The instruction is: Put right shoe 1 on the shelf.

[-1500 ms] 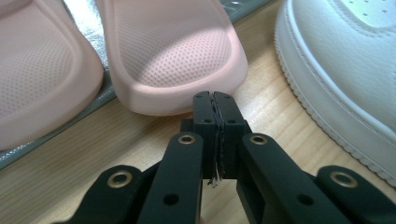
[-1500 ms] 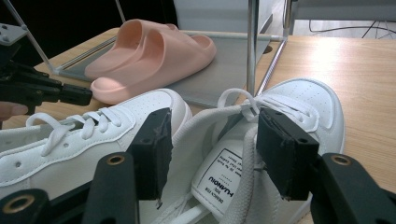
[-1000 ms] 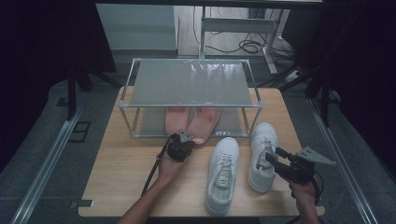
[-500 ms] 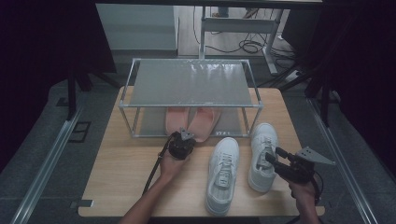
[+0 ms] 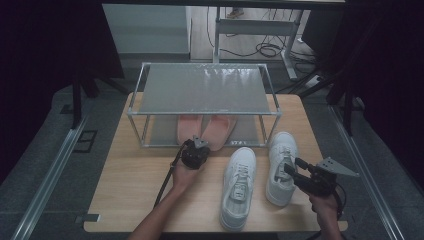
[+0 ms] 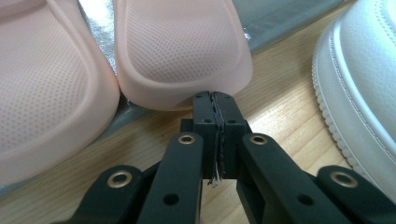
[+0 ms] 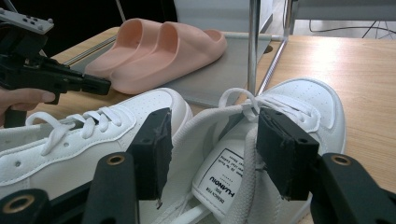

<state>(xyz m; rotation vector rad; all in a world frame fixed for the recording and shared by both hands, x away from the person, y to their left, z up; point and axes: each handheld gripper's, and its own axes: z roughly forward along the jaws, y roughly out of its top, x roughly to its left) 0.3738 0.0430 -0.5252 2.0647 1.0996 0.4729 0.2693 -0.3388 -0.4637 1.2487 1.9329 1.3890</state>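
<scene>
High view: a wooden table carried a metal-framed rack with a pair of pink slippers on its lower shelf. Two white sneakers lay in front of the rack, the left sneaker nearer the person and the right sneaker just beside it. The left gripper pointed at the heel of one slipper; the right gripper sat over the right sneaker.

Left gripper view: the left gripper had its jaws pressed together, their tips touching the heel edge of the right-hand slipper. The other slipper lay beside it, and a sneaker's sole edge stood to the right on the wood.

Right gripper view: the right gripper had its jaws spread, one on either side of the right sneaker's collar, with the tongue label between them. The left sneaker lay alongside, the slippers sat beyond on the shelf, and the left gripper reached in from the left.
</scene>
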